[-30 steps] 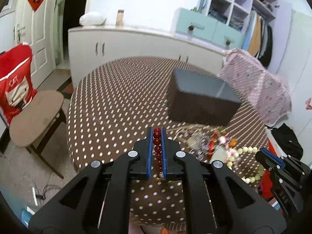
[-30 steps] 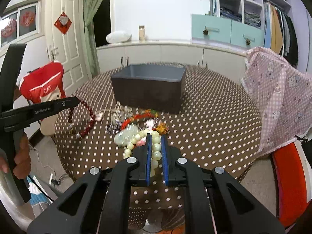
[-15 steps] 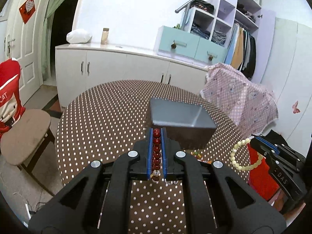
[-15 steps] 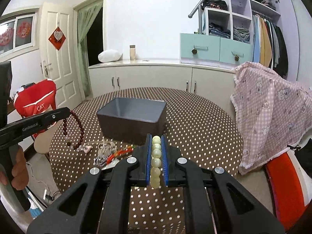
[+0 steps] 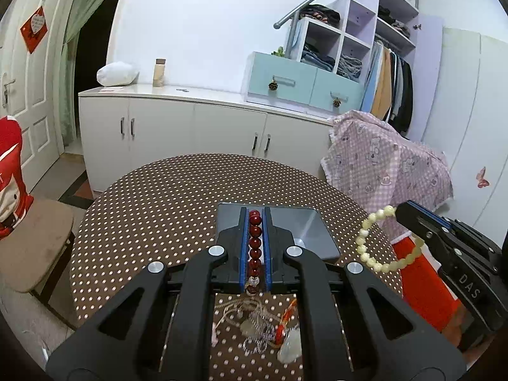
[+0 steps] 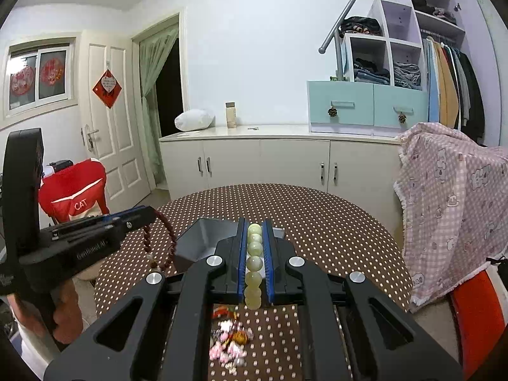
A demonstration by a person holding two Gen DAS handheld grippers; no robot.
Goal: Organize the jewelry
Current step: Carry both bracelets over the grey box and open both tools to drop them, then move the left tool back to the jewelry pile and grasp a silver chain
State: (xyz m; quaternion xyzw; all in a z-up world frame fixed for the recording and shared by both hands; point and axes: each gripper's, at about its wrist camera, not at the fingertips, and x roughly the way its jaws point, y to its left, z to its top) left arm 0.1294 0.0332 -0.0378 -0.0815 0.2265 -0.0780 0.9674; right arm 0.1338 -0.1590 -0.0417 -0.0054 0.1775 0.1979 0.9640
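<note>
Nearest the left wrist camera, the left hand-held gripper (image 5: 255,219) is seen clenched on a dark red bead bracelet (image 5: 255,244), whose beads are lined up in a row between the blue pads (image 5: 243,247). In the right wrist view the same bracelet is seen as a loop hanging from the tip of that gripper, clear of the desk. The right hand-held gripper (image 6: 255,227) is likewise clamped on a pale green bead bracelet (image 6: 254,263), its beads stacked in a line between the pads; in the left wrist view the rest of this bracelet is seen dangling in an arc from the gripper's tip, above the desk's right edge. A hand (image 6: 65,312) is partly visible at the left gripper's handle.

Below and between the gripper arms, a small heap of loose jewelry (image 5: 263,327) is left lying on the round desk (image 5: 152,209), which is covered with a brown cloth with pale dots. Chains, clear beads, an orange-red piece and pink charms can be made out in it.

Just beyond the fingertips, an open dark grey box (image 5: 301,225) is set on the desk, past the heap.

Farther off, a chair (image 5: 31,231) with a red bag, a pink chequered cloth (image 5: 387,162), white cabinets (image 5: 197,127) and a shelf unit with clothes are seen.
</note>
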